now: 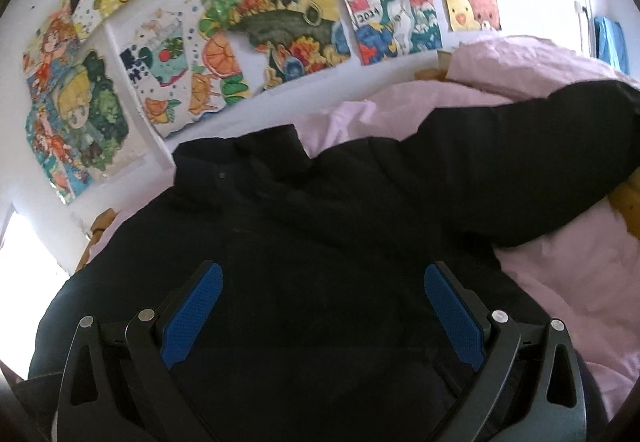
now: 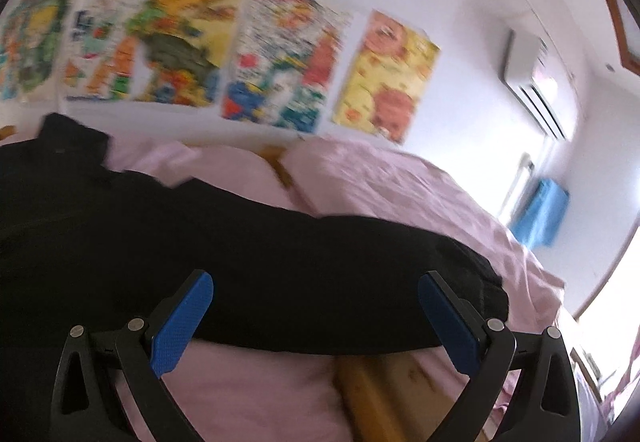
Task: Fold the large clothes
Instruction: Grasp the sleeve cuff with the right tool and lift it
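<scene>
The left claw [image 1: 323, 274] hangs wide apart over the body of the black jacket [image 1: 304, 242], gripping nothing, likely placed to pin or pick the torso. The right claw [image 2: 315, 284], equally wide and empty, hovers over the jacket's outstretched sleeve [image 2: 360, 282], probably lining up to fold it inward. The jacket lies spread flat on the pink bed [image 2: 380, 186], collar toward the wall. Beyond the jacket, bright posters [image 1: 272, 22] cover that wall.
</scene>
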Tool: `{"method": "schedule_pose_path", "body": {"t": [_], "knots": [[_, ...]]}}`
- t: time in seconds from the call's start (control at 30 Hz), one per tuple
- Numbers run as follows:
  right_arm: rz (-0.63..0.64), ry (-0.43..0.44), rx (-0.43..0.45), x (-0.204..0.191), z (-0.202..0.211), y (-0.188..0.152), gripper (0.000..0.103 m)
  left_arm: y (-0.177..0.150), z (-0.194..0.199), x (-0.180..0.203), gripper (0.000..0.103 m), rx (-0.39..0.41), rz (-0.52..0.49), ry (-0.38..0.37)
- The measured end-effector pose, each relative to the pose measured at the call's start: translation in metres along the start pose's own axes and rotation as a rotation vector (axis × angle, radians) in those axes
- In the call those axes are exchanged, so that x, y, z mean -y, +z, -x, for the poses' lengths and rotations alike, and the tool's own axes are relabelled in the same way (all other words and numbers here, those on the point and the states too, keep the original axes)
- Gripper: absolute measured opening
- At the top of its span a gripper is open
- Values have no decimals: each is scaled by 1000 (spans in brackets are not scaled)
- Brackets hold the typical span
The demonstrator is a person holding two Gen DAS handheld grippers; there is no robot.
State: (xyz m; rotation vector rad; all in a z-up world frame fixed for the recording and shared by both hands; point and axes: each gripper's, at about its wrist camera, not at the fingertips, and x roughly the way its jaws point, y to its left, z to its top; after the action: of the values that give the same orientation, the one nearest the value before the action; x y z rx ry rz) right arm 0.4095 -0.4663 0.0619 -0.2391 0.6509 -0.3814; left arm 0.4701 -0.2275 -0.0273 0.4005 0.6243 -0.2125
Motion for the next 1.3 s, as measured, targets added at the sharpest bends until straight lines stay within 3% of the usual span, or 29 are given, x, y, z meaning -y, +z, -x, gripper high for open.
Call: {"method": "schedule_pose_path", "body": {"t": [0.3,0.47,0.63,0.83,1.1,1.3], "knots": [[-158,-113,-108,64,-64,-8,103,-4,-48,10,99,-22,-16,-2],[-219,-142,-151,89,-84,-15,103,-3,-71,-1,99,-28,43,-33],[-169,-166,-139,84,-90,-20,103,1,-98,-18,99,-58,125,-74],[-148,-180,-105,82,-88,-24,103,7,-123,-22,99,-77,156,-105],[-125,-179,-86,83,-85,-24,103,20,-129,9,99,-16,62,-173],[-120,-181,-82,86,-84,-25,103,16,-156,30,99,-91,-2,-163]]}}
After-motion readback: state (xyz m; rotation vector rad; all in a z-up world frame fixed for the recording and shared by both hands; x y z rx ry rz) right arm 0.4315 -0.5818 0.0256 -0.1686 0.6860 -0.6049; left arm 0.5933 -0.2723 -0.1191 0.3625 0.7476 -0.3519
